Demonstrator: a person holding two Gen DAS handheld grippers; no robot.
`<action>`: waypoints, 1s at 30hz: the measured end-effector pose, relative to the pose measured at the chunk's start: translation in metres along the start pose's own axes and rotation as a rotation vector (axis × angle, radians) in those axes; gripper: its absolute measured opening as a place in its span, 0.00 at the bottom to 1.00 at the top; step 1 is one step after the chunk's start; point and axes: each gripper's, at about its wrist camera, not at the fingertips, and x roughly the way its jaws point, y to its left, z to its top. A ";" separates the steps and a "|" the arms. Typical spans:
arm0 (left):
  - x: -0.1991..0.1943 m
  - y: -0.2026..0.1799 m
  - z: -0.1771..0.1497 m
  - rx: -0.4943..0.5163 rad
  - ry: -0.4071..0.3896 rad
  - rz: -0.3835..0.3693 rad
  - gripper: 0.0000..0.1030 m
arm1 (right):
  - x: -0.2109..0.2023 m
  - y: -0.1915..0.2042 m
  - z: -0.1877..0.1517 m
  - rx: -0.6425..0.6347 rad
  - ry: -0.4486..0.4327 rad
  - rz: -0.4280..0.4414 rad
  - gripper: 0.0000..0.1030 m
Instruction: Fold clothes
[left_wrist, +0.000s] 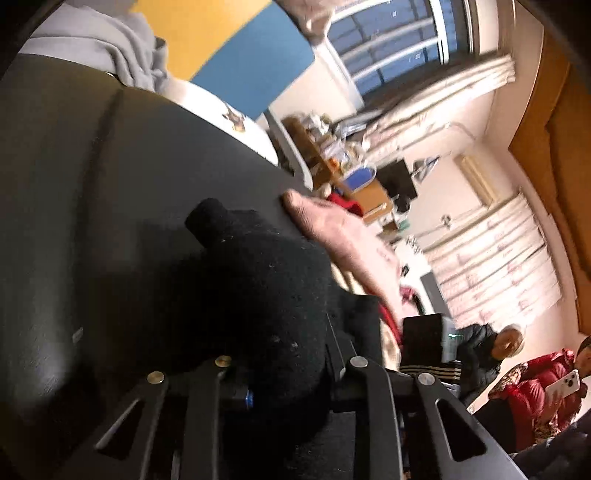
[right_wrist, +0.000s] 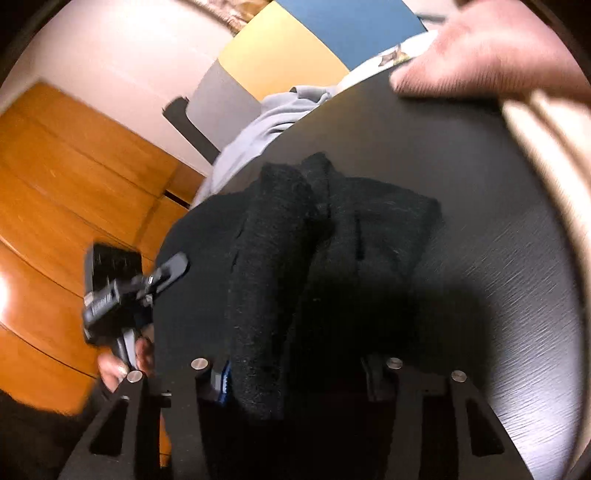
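Note:
A black knit garment (right_wrist: 303, 258) lies bunched on a dark board (right_wrist: 498, 221); it also shows in the left wrist view (left_wrist: 258, 295), close to the camera. In each view the cloth covers that gripper's fingers, so its jaws are hidden. The left gripper (right_wrist: 147, 284) shows from the side at the board's left edge in the right wrist view; its fingers are blurred. A bare hand (left_wrist: 343, 236) rests on the board's far edge and appears in the right wrist view (right_wrist: 487, 55) too.
A grey hooded garment (left_wrist: 110, 48) lies beyond the board, also in the right wrist view (right_wrist: 258, 125). White bedding (left_wrist: 236, 110) lies under the board. A wooden wardrobe (right_wrist: 74, 184) stands at left. Two seated people (left_wrist: 524, 376) are at lower right.

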 end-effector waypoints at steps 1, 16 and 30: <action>-0.016 -0.002 -0.005 0.003 -0.024 0.006 0.24 | 0.006 0.003 -0.002 0.012 0.005 0.031 0.48; -0.337 0.013 -0.044 0.011 -0.626 0.283 0.23 | 0.233 0.271 0.031 -0.320 0.301 0.447 0.43; -0.474 0.211 -0.072 -0.437 -0.745 0.714 0.24 | 0.458 0.438 0.001 -0.578 0.504 0.271 0.43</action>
